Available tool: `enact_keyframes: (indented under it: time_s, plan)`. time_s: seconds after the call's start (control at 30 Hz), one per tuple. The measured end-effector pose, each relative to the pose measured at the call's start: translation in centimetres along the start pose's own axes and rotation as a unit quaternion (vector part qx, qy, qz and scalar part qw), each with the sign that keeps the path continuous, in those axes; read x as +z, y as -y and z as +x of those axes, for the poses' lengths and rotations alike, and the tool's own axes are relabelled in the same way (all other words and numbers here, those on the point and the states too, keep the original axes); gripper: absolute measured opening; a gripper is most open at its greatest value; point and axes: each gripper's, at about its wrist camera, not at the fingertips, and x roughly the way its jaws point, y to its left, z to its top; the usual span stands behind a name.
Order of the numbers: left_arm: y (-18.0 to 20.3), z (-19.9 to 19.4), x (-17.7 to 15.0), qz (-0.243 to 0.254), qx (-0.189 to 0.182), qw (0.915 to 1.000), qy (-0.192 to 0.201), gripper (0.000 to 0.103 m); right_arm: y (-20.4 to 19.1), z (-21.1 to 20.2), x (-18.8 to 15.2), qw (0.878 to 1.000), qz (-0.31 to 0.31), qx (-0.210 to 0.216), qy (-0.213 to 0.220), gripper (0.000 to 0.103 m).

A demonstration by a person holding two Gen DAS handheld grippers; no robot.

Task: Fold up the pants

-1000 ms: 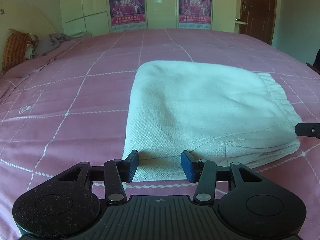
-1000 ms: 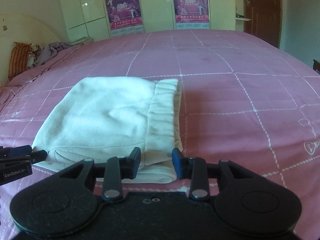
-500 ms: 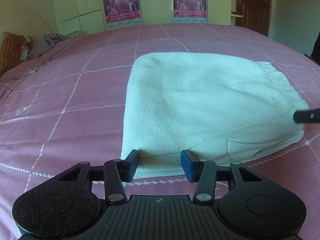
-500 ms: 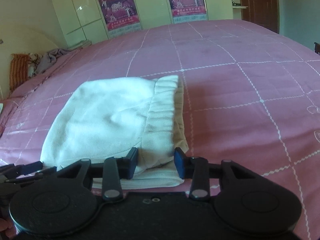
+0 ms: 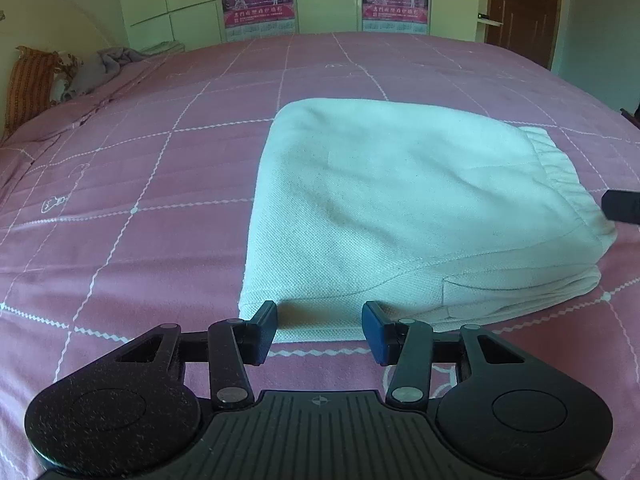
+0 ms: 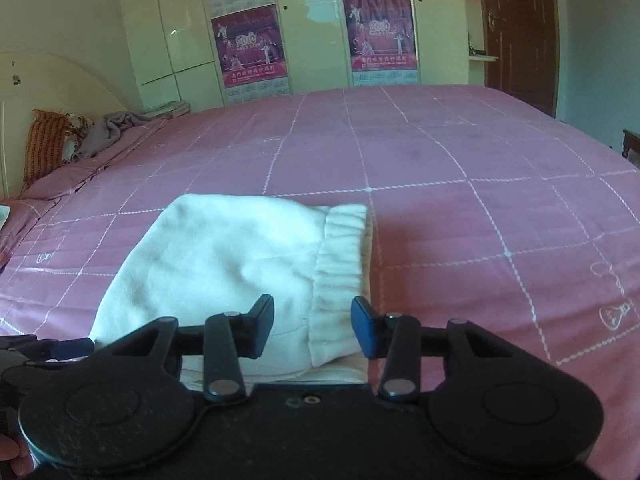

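The white pants [image 5: 404, 216] lie folded into a thick stack on the pink bed, elastic waistband [image 5: 560, 172] at the right end. My left gripper [image 5: 319, 330] is open and empty, its jaws at the stack's near left edge. In the right wrist view the pants [image 6: 224, 264] lie ahead with the waistband [image 6: 340, 264] on the right. My right gripper [image 6: 312, 330] is open and empty, raised over the waistband end. The right gripper's tip [image 5: 622, 210] shows at the left view's right edge; the left gripper's tip [image 6: 60, 348] shows at lower left.
The pink bedspread [image 5: 140, 200] with white grid lines spreads all around the pants. An orange pillow [image 6: 44, 148] and grey clothes [image 6: 116, 128] lie at the far left by the headboard. Wardrobes with posters [image 6: 248, 44] and a brown door [image 6: 516, 32] stand beyond the bed.
The right gripper has lifted and tilted up, so the pants sit lower and smaller in its view. The left gripper shifted slightly; both stayed open. The pants have not moved.
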Motion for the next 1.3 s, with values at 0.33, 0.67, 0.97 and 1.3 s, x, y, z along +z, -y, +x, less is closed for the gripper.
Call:
enact_keyframes:
  time_s: [0.33, 0.67, 0.97, 1.3]
  plan:
    - [0.4, -4.2, 0.4, -0.022, -0.008, 0.9997, -0.004, 0.071, -0.1, 0.2, -1.0, 0.998, 0.021, -0.005, -0.056, 0.051]
    - [1.6, -14.3, 0.1, -0.001, 0.007, 0.9981, 0.061, 0.103, -1.0, -9.0, -2.0, 0.999, 0.006, 0.031, -0.004, 0.066]
    - [0.8, -22.2, -1.9, -0.040, -0.024, 0.9972, 0.058, 0.103, 0.2, -16.5, -3.7, 0.997, 0.049, 0.050, 0.026, 0.076]
    - [0.1, -27.7, -4.3, -0.033, 0.031, 0.9922, 0.116, 0.103, -1.9, -22.0, -5.3, 0.995, 0.047, 0.077, 0.051, 0.079]
